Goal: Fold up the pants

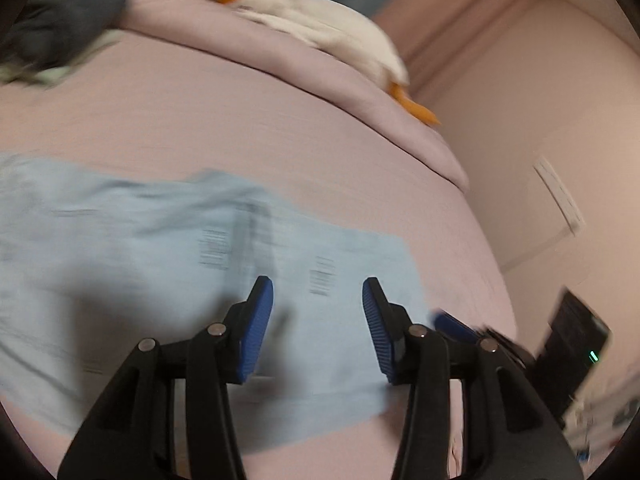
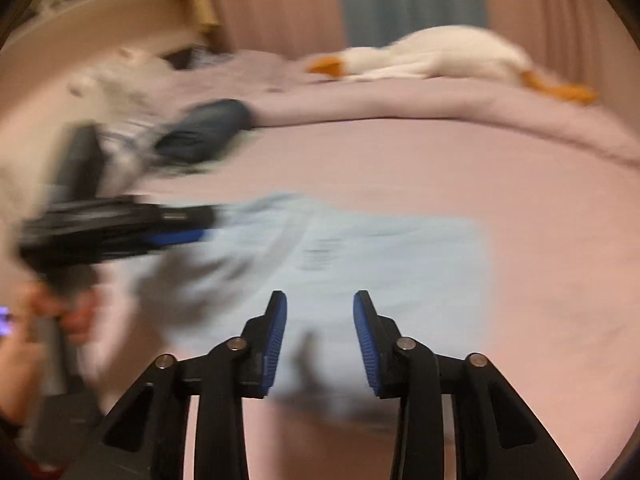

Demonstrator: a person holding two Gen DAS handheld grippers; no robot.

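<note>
Light blue pants (image 1: pixel 168 264) lie spread flat on the pink bed; they also show in the right wrist view (image 2: pixel 384 268). Both views are blurred by motion. My left gripper (image 1: pixel 318 292) is open and empty, just above the pants near their right end. In the right wrist view the left gripper (image 2: pixel 200 226) comes in from the left over the pants' left part. My right gripper (image 2: pixel 320 304) is open and empty above the pants' near edge. Part of the right gripper (image 1: pixel 456 324) shows at the pants' right edge in the left wrist view.
A white plush goose (image 1: pixel 320 24) lies on the folded pink duvet (image 1: pixel 320 92) at the back, also in the right wrist view (image 2: pixel 440 56). A dark folded garment (image 1: pixel 60 16) lies at the back left, also seen from the right wrist (image 2: pixel 208 128). A wall (image 1: pixel 540 100) borders the bed's right side.
</note>
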